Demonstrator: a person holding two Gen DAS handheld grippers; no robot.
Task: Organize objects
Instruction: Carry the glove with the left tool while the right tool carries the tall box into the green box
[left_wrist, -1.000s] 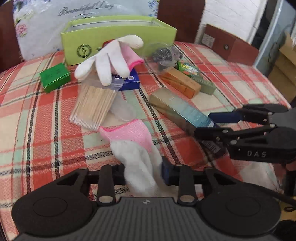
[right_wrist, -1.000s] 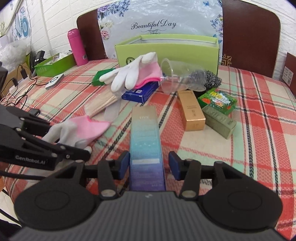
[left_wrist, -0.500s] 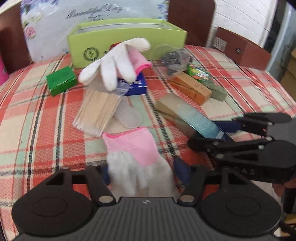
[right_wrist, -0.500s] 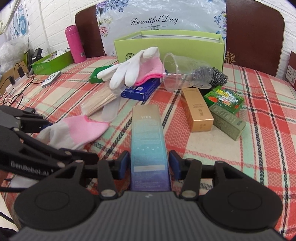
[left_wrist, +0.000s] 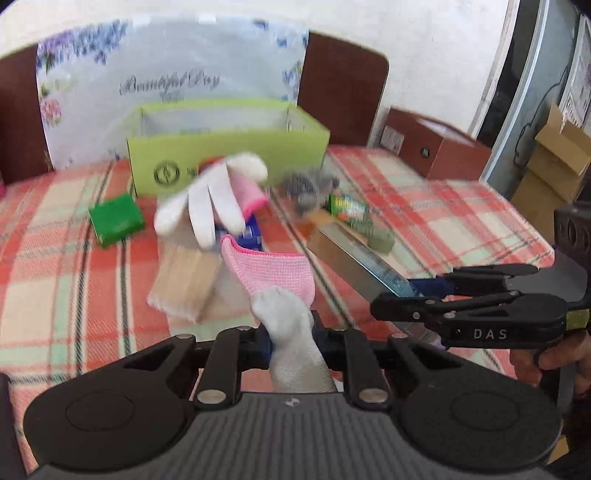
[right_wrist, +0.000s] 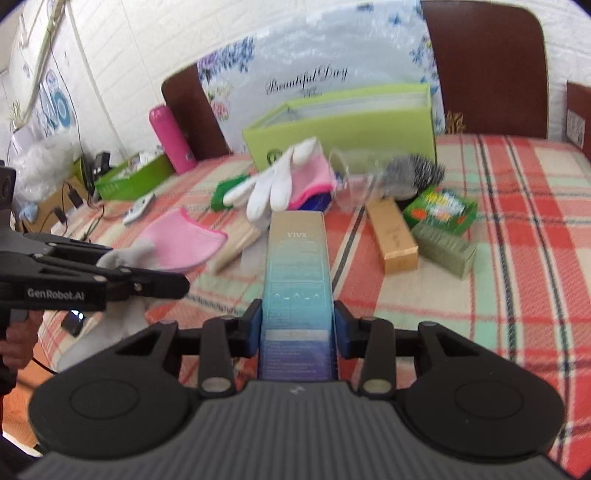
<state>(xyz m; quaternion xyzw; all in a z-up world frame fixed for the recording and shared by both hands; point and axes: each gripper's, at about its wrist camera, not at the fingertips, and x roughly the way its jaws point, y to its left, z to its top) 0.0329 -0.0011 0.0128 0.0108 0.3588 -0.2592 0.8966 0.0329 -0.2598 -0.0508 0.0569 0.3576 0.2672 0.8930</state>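
My left gripper (left_wrist: 291, 338) is shut on a white glove with a pink cuff (left_wrist: 275, 271) and holds it lifted above the checked tablecloth; it also shows in the right wrist view (right_wrist: 177, 240). My right gripper (right_wrist: 297, 330) is shut on a long blue-and-gold box (right_wrist: 297, 266) and holds it raised; the box also shows in the left wrist view (left_wrist: 354, 258). A lime green open box (left_wrist: 225, 147) stands at the back of the table. A second white glove (left_wrist: 210, 199) lies in front of it.
On the table lie a small green box (left_wrist: 116, 219), a bundle of wooden sticks (left_wrist: 184, 280), a dark blue box (left_wrist: 251, 230), a gold box (right_wrist: 393, 234), a clear cup (right_wrist: 351, 177), a steel scourer (right_wrist: 413, 173) and green packets (right_wrist: 441, 206). A pink bottle (right_wrist: 171, 138) stands far left.
My left gripper has shut on the pink-cuffed glove and lifted it off the cloth. My right gripper has lifted the long box off the table.
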